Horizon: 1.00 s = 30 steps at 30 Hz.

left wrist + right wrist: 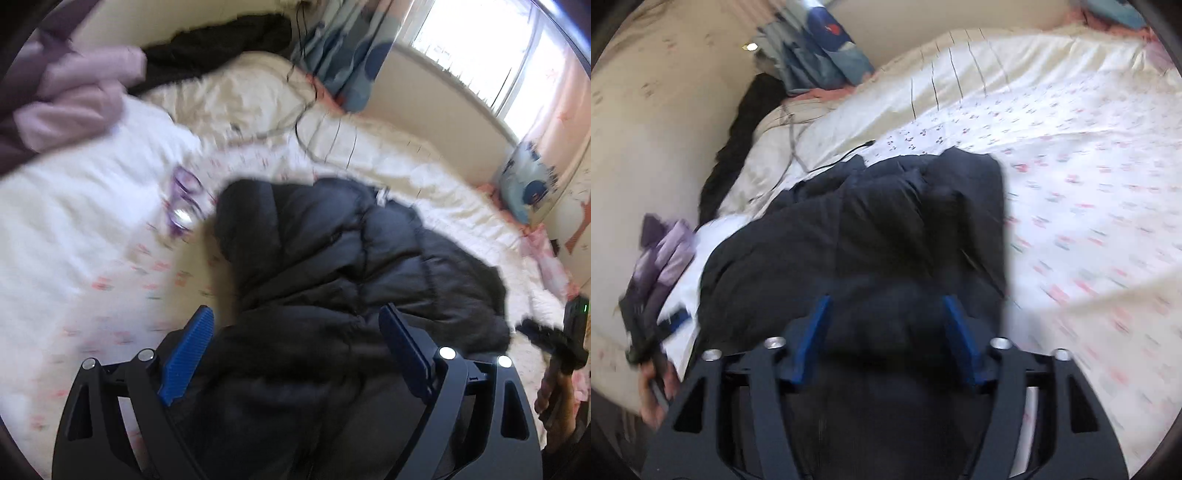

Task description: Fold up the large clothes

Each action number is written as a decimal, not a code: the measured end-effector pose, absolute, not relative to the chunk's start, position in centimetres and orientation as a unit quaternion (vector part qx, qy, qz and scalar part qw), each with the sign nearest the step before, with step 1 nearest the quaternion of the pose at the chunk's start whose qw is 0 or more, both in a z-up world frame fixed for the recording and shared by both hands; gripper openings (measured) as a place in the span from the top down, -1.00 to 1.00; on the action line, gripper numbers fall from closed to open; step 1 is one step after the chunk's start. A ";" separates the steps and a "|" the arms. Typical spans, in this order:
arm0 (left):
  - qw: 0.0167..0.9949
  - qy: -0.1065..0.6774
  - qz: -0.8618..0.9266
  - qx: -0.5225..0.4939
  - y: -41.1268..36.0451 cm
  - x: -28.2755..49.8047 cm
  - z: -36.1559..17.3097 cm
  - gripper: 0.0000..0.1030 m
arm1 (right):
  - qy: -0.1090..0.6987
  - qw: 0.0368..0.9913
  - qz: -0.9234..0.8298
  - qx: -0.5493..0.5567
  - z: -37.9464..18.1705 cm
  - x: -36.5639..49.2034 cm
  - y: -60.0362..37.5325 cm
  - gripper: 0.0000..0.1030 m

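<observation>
Two matching handheld grippers
Black slotted frames with silver round screws; left gripper (295,350) and right gripper (886,339) carry ribbed blue pads.

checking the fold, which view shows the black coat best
The left wrist view: the coat lies nearly whole on the bed, its far edge and folds visible. In the right wrist view the coat is darker, and the claw partly covers it.

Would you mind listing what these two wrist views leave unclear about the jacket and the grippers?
- Black puffer jacket: near edge hidden beneath both gripper bodies; fold state unclear.
- Left gripper: jaws apart; contact with the fabric below cannot be told.
- Right gripper: likewise, dark fabric merges with shadow.
- Purple item on the bedsheet: blurred, unidentifiable.
</observation>
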<state>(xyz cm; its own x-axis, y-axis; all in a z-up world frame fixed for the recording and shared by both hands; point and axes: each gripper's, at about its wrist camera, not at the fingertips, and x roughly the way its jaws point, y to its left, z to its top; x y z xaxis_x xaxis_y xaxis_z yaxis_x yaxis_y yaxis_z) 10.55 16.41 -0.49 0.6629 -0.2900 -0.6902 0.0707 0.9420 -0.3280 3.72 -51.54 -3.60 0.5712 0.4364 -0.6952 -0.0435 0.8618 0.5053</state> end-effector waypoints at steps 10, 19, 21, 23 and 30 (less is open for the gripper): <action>0.842 0.500 -0.112 -0.172 26.4 -4.1 -5.0 -0.83 | 0.548 0.754 0.214 0.292 -9.3 -16.2 -56.2 -0.71; 0.762 0.552 -0.218 -0.259 25.8 -10.0 -8.8 -0.86 | 0.548 0.700 0.305 0.342 -9.8 -22.3 -53.3 -0.70; 0.759 0.551 -0.228 -0.261 25.3 -10.3 -8.7 -0.86 | 0.538 0.693 0.316 0.362 -9.7 -22.6 -53.4 -0.69; 0.762 0.542 -0.228 -0.271 24.9 -10.4 -8.4 -0.82 | 0.527 0.702 0.317 0.360 -9.5 -22.8 -53.3 -0.07; 0.773 0.522 -0.205 -0.297 25.2 -10.7 -6.4 0.74 | 0.459 0.747 0.305 0.372 -6.5 -21.7 -52.0 0.81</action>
